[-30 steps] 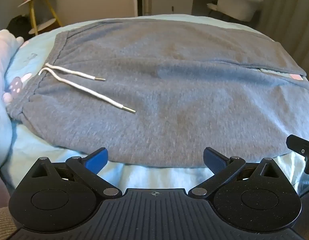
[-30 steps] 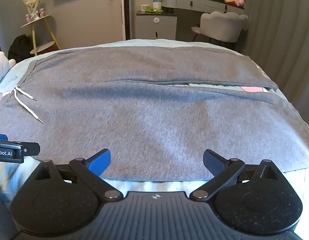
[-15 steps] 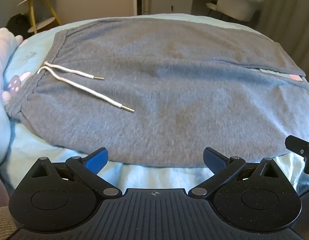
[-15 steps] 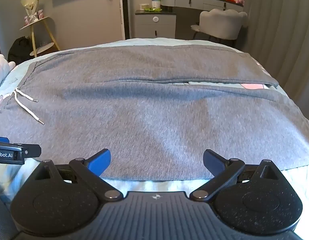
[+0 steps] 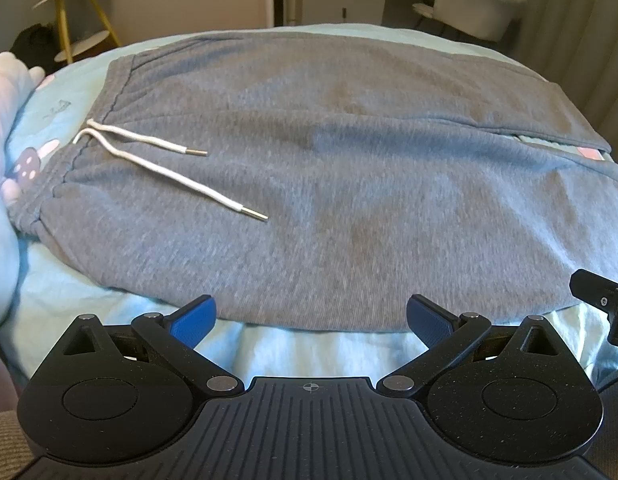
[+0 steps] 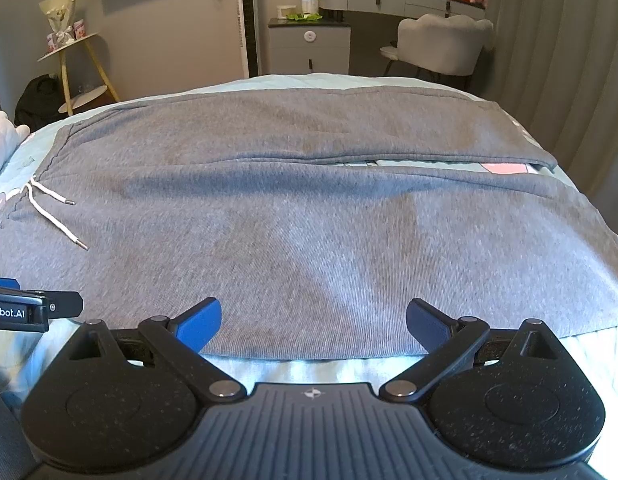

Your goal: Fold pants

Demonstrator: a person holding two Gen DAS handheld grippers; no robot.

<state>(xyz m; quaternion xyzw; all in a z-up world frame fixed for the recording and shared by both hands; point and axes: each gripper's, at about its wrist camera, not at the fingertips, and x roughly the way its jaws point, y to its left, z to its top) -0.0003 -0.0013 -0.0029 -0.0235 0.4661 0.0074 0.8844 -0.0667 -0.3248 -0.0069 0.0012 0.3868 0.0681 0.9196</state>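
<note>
- So basically nothing's folded yet as far as the pictures show. The grey pants are spread flat across the bed, waistband off to the left, both legs running out to the right.
- The two legs lie side by side with a narrow gap between them toward the cuffs, where the light blue bedsheet and a bit of pink print peek through. So not even the first leg-over-leg fold is done, by the look of it.
- The white drawstring is loose on top of the fabric near the waistband, both metal-tipped ends lying free.
- The left gripper is spread wide with nothing in it, hovering just short of the near edge of the pants, closer to the waistband side.
- The right gripper is in the same state: wide apart, empty, sitting at the near hem further along the leg.
- The guess is that what's left is everything: grab the near edge, bring one leg over the other, then fold lengthwise.
- Surface is a soft bed, so the fabric may drag or bunch a little when pulled.
- Room-wise it's a bedroom: a grey cabinet, a padded chair at a vanity with a round mirror, curtains on the right, a yellow-legged stand on the left and a wall screen up top.
- Something pale and plush sits at the left edge of the bed; hard to say what it is.
</note>
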